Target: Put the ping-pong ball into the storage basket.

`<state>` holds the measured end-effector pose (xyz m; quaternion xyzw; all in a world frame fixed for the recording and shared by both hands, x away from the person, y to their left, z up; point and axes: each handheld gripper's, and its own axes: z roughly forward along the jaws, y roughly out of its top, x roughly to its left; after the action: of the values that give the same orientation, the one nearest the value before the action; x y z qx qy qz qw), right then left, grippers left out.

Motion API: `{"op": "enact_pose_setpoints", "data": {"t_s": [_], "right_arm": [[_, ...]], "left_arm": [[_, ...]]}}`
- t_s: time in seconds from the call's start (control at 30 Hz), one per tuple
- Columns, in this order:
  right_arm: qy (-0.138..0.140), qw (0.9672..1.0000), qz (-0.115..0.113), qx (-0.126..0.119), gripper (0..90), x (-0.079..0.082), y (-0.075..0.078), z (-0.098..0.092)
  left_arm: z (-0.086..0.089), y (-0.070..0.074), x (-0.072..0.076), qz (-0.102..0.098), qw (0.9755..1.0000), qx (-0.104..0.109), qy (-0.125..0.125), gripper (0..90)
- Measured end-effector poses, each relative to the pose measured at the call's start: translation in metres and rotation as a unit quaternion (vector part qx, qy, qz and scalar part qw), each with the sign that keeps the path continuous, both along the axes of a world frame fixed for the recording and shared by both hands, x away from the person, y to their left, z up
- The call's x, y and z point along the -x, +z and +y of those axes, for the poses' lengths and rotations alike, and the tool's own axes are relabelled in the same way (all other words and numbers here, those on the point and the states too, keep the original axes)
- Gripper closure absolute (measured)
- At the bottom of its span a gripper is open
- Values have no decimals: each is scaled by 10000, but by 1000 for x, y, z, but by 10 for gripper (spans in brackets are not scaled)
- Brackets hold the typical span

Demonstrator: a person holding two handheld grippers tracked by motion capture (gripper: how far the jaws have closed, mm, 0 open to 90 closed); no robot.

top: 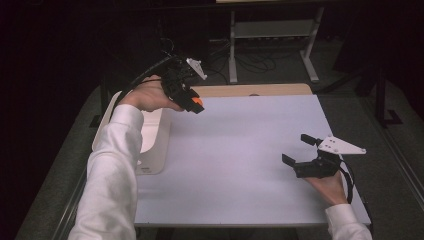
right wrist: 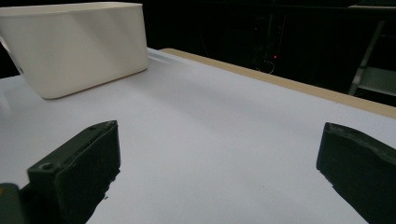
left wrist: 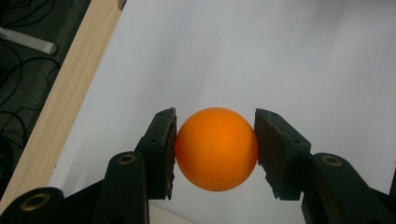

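Note:
An orange ball sits squeezed between the two black pads of my left gripper, which is shut on it. In the high view that left gripper is raised above the table's far left, beside a white bin, with the ball showing at its tip. My right gripper hovers low over the table's right side, open, with nothing between its fingers. The right gripper view looks across the white tabletop toward the bin.
The white sheet covers most of the table, and a wooden edge shows along the far side. Beyond the table stand a metal frame and cables on a dark floor.

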<state>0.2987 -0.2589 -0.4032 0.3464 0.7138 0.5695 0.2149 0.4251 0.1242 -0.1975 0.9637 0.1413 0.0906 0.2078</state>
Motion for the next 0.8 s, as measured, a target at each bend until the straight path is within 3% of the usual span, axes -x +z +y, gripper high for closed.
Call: {"op": "enact_pose_setpoints", "data": {"t_s": [0.27, 0.4, 0.53, 0.8], "right_arm": [[16, 10000, 16, 20, 0, 0, -1, -1], [15, 10000, 21, 15, 0, 1, -1, 0], [8, 10000, 19, 15, 0, 1, -1, -1], [9, 10000, 21, 23, 0, 1, -1, -1]], "left_arm": [[5, 4, 3, -6, 10000, -2, 22, 504], [7, 6, 4, 95, 9999, -142, 9, 504], [9, 9, 5, 79, 10000, -51, 12, 504], [17, 12, 6, 48, 9999, -83, 69, 504]]}}
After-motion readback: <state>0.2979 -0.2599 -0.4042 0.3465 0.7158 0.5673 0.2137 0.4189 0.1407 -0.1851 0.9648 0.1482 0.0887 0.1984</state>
